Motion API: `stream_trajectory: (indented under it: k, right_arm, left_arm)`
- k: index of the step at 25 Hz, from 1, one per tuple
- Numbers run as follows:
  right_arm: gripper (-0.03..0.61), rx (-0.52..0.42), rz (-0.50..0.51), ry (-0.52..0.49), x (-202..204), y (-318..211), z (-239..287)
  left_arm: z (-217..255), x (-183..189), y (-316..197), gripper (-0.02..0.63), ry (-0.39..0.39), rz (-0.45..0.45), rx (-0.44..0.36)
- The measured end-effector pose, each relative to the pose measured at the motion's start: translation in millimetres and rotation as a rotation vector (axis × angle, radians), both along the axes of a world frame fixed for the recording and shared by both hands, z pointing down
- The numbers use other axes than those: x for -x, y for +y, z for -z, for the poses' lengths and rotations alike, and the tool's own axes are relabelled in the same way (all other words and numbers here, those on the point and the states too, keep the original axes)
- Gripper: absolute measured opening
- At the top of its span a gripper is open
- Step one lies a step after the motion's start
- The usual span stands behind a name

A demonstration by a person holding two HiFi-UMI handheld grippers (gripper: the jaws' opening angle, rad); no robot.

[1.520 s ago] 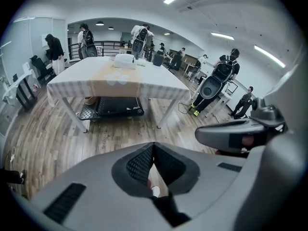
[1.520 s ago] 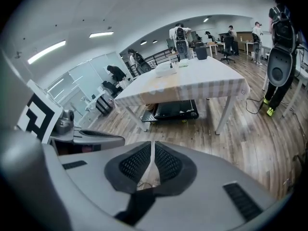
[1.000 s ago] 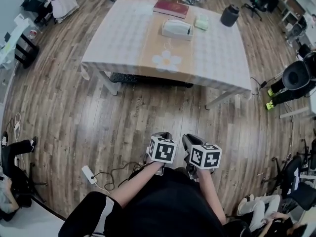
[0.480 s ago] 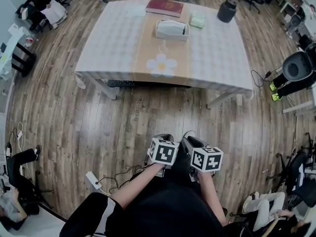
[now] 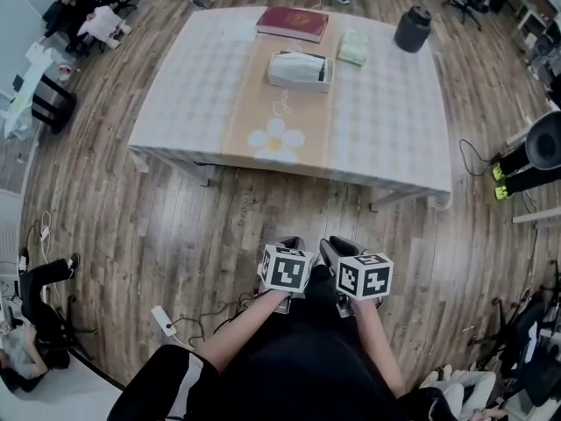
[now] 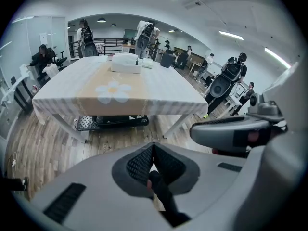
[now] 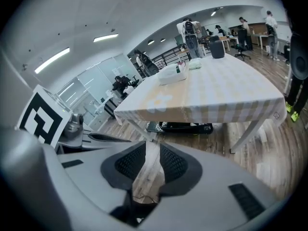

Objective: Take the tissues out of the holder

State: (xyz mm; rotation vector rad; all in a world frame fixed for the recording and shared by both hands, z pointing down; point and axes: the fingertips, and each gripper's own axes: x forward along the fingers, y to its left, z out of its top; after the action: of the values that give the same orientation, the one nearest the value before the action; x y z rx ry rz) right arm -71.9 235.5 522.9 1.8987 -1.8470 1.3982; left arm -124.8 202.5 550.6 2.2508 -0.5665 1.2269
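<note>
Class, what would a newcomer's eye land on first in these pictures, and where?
The big checked table with its daisy runner stands mid-floor. The tissue holder sits toward its far side. The left gripper and right gripper hang low, short of the table.

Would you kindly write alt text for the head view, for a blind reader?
A person standing on a wood floor holds a left hand-held gripper and a right hand-held gripper side by side, short of a cloth-covered table. On it sit a tissue holder, a red book, a green packet and a dark canister.
</note>
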Motion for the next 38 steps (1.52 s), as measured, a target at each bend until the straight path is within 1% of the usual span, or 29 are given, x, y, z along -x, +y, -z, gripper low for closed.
stream_trajectory:
  k: [7,12,16,19,22,26,30,33,38]
  right_arm:
    - [0.084,-0.021,0.102,0.013,-53.2,-29.0,9.3]
    - [0.086,-0.037,0.169,0.008,-80.2,-46.2,6.0]
    - [0.085,-0.044,0.213,-0.004,-89.9,-54.8,11.4]
    - [0.086,-0.048,0.256,-0.012,-91.3,-62.9,11.6]
    - [0.086,-0.046,0.278,-0.027,-88.5,-73.0,6.7]
    - [0.086,-0.039,0.303,-0.039,-88.5,-88.2,4.4]
    - [0.086,-0.033,0.302,-0.029,-98.7,-109.3,-0.7]
    - [0.084,-0.036,0.275,-0.004,-118.5,-129.3,-1.7]
    - [0.086,-0.073,0.211,0.028,-162.7,-170.5,7.7]
  left_arm:
    - [5.9,-52.8,-22.6,0.008,-0.004,0.082,-0.011]
    - [3.6,-77.1,-37.4,0.008,-0.008,0.153,-0.024]
    - [8.1,-84.5,-44.4,0.008,-0.019,0.201,-0.029]
    - [10.6,-83.9,-49.2,0.008,-0.027,0.245,-0.037]
    - [7.5,-79.6,-57.9,0.008,-0.040,0.267,-0.047]
    - [4.4,-77.4,-69.5,0.008,-0.043,0.303,-0.032]
    - [-6.3,-91.0,-92.4,0.008,-0.028,0.304,-0.012]
    - [-8.1,-115.2,-119.3,0.008,-0.004,0.275,-0.003]
    - [-2.3,-160.3,-173.4,0.008,0.032,0.234,-0.007]
